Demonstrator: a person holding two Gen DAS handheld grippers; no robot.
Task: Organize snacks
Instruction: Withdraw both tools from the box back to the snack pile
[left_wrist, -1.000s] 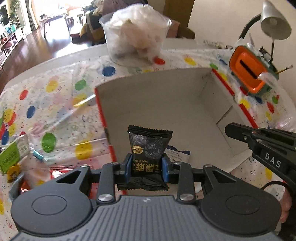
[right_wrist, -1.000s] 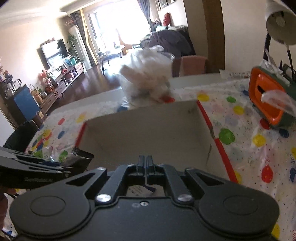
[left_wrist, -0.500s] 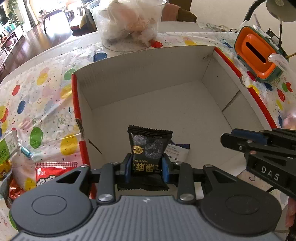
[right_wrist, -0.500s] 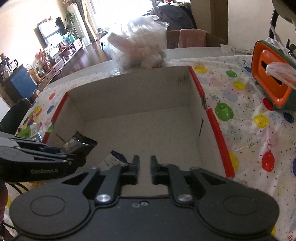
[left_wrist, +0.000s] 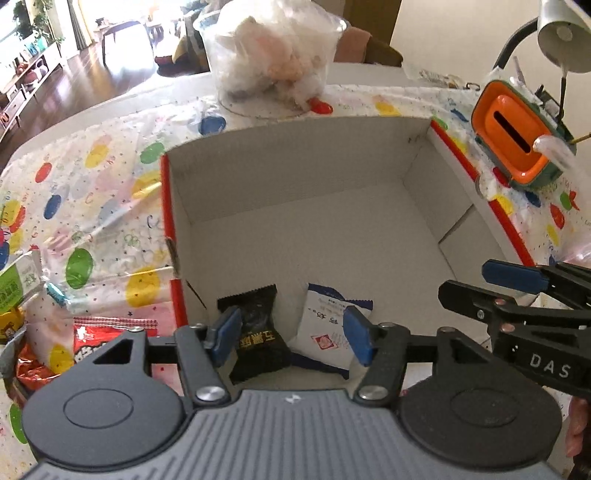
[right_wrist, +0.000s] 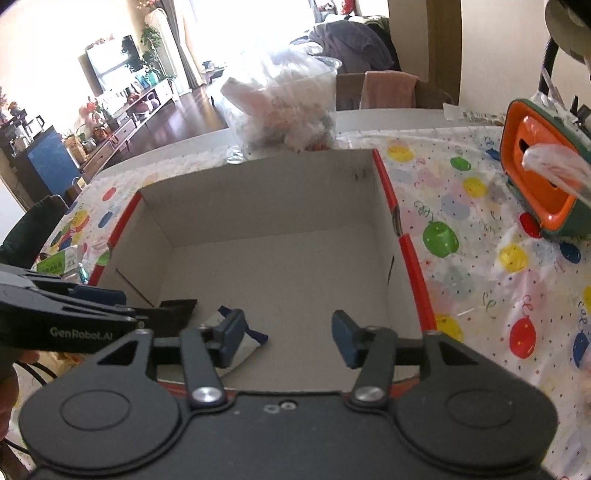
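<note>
Over the near end of the open cardboard box (left_wrist: 295, 206), your left gripper (left_wrist: 291, 338) has just been spreading its jaws. The black snack packet (left_wrist: 258, 336) lies between the blue pads, close against the left pad, though whether that pad still touches the wrapper you cannot tell from here; the right pad is clear of it. The packet rests on the box floor by the near wall, with a white-and-blue sachet (left_wrist: 328, 328) just beside it on the right, partly under the gripper's right finger.

Your right gripper (right_wrist: 288, 338) hangs over the same near end, its jaws likewise just parted and holding nothing. A red snack bag (left_wrist: 92, 332) lies outside the box on the spotted tablecloth (left_wrist: 103, 192), left of the red-edged wall.
</note>
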